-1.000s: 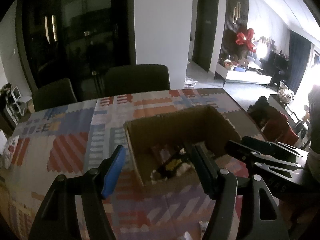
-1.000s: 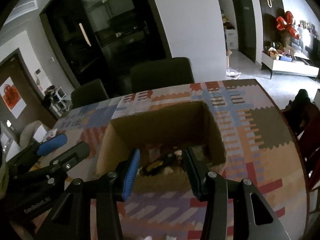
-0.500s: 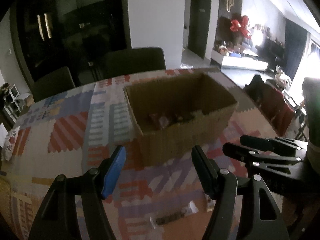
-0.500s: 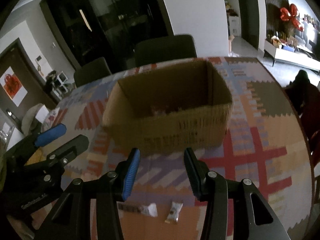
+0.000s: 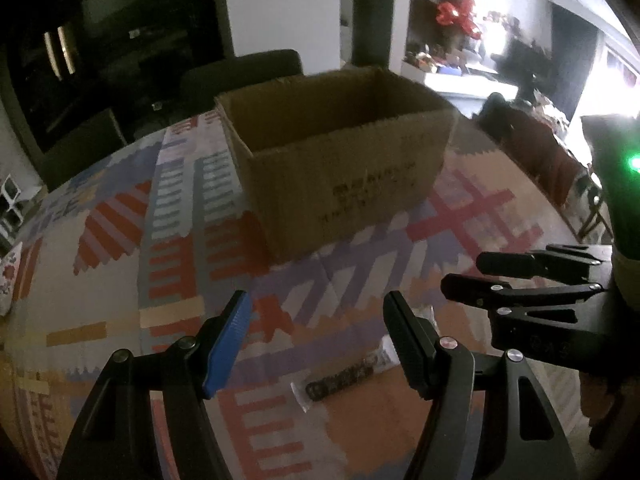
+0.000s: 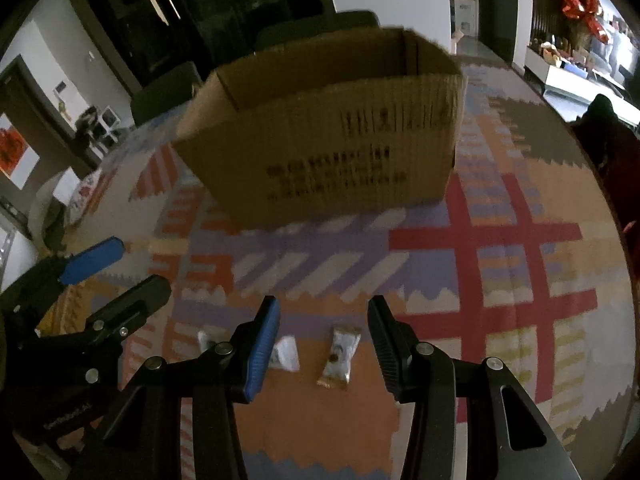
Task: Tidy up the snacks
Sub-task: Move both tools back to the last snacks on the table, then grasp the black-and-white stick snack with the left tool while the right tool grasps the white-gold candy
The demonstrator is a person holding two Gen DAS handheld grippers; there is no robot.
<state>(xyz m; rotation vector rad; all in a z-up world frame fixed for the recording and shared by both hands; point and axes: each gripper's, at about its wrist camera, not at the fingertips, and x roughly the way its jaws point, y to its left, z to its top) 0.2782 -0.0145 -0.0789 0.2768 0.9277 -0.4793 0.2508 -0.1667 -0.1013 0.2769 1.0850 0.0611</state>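
On the tablecloth (image 6: 500, 240), a snack packet (image 6: 339, 357) lies between open jaws.

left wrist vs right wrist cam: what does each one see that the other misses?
Left wrist only: the long dark clear-ended snack packet shown nearly whole, and a green light at the right edge.

Right wrist only: a small pale gold-ended snack packet lying between the open jaws of the right gripper, and a red picture on the far left wall.

Both: the open brown cardboard box, the patterned multicolour tablecloth, the red bow decoration, and the open, empty left gripper.
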